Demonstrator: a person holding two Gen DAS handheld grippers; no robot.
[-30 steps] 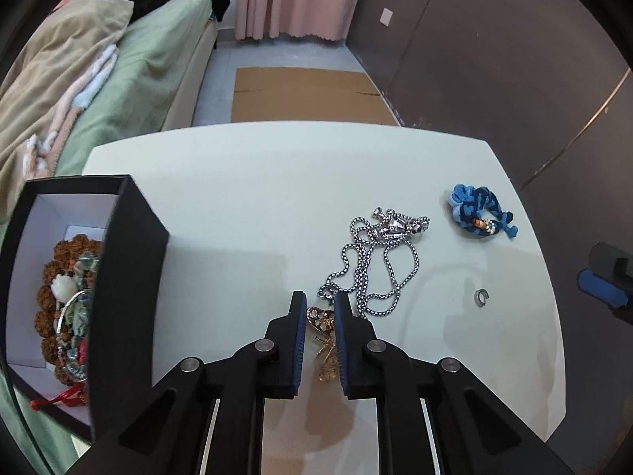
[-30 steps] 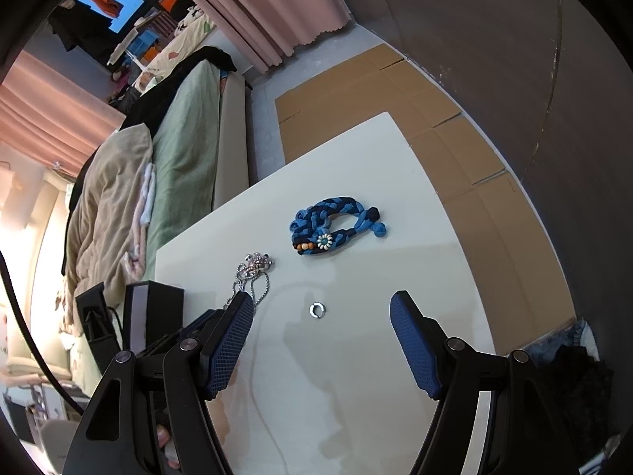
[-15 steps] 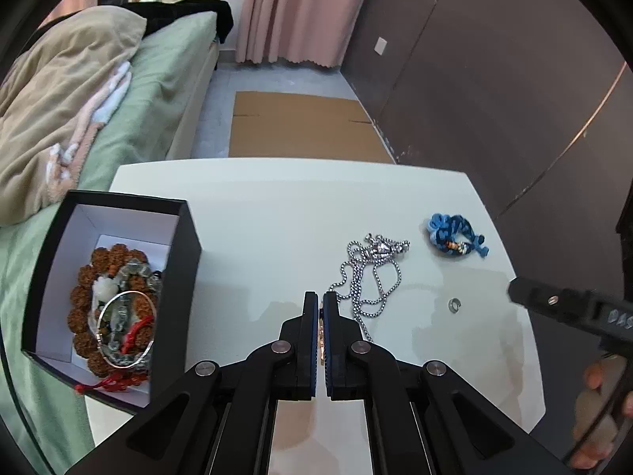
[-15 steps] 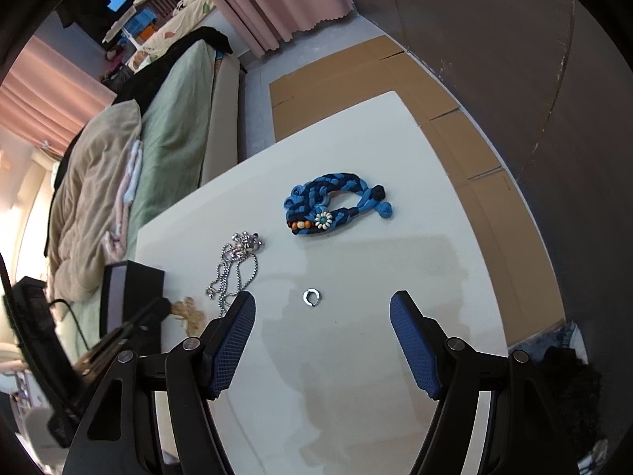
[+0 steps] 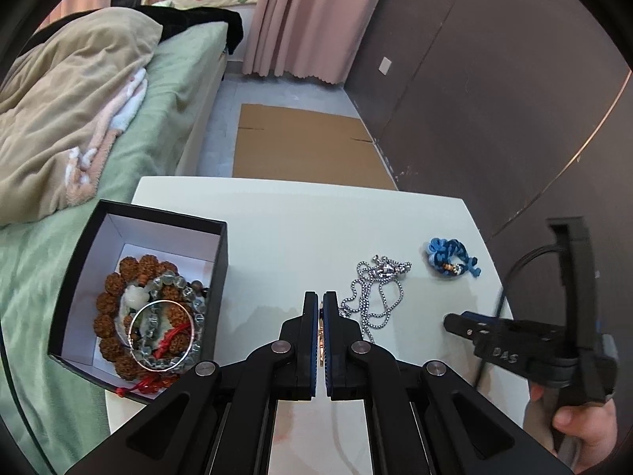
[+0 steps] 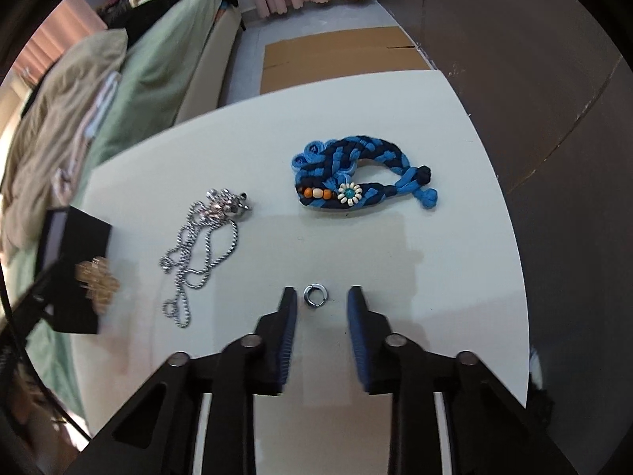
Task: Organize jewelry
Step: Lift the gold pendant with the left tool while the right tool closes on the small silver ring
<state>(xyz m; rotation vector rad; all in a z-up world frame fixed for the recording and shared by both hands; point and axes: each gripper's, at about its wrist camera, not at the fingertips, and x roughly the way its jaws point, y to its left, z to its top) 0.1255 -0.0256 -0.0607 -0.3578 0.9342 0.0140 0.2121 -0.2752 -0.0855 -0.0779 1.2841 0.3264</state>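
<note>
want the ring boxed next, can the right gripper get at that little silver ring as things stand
Probably yes. The right gripper has just been closing, with the silver ring lying between its pads, untouched, on bare table. Nothing blocks it.

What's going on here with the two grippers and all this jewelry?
A person is sorting jewelry from a white table into a black box. The left gripper is shut on a gold piece, lifted off the table. The right gripper straddles a small ring; its jaws have just been closing but do not yet press on it. A silver chain and a blue bracelet lie on the table.
</note>
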